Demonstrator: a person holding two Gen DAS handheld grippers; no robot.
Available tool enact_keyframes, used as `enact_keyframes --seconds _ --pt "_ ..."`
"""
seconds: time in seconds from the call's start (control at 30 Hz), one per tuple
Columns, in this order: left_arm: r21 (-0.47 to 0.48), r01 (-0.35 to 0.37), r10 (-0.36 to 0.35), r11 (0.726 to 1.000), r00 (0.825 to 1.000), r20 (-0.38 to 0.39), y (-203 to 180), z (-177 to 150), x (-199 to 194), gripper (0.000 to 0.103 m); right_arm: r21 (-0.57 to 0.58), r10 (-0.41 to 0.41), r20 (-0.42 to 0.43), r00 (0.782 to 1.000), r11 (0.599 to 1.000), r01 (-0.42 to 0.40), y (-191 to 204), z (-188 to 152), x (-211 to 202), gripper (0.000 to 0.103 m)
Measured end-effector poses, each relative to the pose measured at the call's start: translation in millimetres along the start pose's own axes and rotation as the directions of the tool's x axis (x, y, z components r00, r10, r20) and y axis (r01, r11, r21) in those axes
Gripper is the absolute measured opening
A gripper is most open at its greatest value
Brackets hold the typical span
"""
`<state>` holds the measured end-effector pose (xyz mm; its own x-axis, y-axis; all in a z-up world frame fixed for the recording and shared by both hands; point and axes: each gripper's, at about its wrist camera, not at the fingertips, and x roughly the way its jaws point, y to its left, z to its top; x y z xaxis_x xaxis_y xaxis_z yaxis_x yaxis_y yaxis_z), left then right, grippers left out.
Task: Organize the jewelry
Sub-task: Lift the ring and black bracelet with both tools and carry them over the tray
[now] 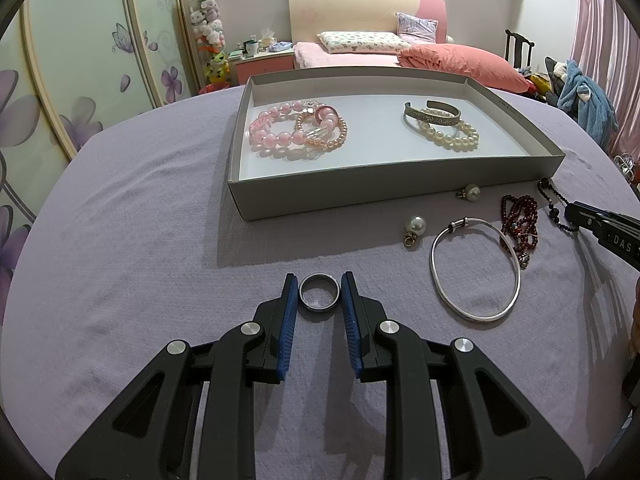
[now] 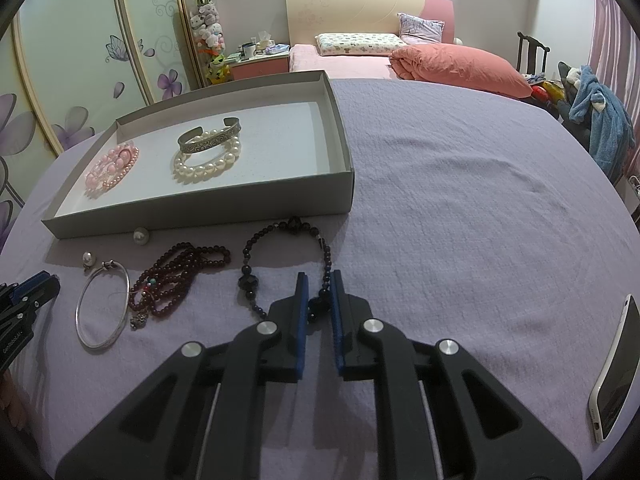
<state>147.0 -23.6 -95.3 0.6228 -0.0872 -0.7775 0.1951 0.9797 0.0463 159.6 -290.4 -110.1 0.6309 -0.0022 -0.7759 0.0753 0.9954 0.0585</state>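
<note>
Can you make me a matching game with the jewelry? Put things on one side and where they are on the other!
1. metal ring
2. black bead necklace
3. white pearl bracelet
4. silver bangle

A. inside the gray box
B. lying loose on the purple cloth
C. between the left claw's pads
D. pinched in the right claw

Pairs: 1-C, 2-D, 3-A, 4-B

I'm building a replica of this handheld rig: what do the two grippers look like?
Both match: the left gripper and right gripper have matte black angular plastic linkage arms with triangular cut-outs, round silver pivot pins, and flat jaws faced with ribbed blue pads. White lettering marks the sides of both bodies. No cables or sleeves show.
</note>
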Motion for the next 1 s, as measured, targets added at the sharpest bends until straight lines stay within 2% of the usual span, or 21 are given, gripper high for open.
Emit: enact_keyframes --seconds 0.3,0.5,0.63,0.8,0.9,1.0 --pt "-0.02 0.011 -0.011 1.0 1.0 0.004 1 0 0 0.023 0.02 0.021 0.01 1.0 1.0 -0.021 -3 0 -1 0.011" --pt "-0.1 0.033 -0.028 0.994 0.999 0.047 15 -6 -13 0.023 0.045 0.111 0.159 0.981 0.992 -0.119 0 -3 -34 0.011" --pt "-0.1 0.029 -0.018 0.995 0.993 0.113 14 -8 -28 0.023 0.05 0.167 0.263 0.95 0.981 -0.186 6 -1 -61 0.011" --pt "-0.091 0.006 0.014 0.996 0.975 0.223 6 -6 -50 0.023 0.034 0.204 0.346 0.916 0.973 -0.229 19 -3 -87 0.011" --pt "-0.082 -0.02 0.043 0.996 0.954 0.298 -2 -7 -64 0.023 0.021 0.216 0.382 0.899 0.97 -0.242 26 -4 -100 0.011" --pt "-0.074 -0.046 0.071 0.996 0.925 0.373 -10 -6 -79 0.023 0.0 0.225 0.418 0.88 0.969 -0.248 35 -4 -111 0.011"
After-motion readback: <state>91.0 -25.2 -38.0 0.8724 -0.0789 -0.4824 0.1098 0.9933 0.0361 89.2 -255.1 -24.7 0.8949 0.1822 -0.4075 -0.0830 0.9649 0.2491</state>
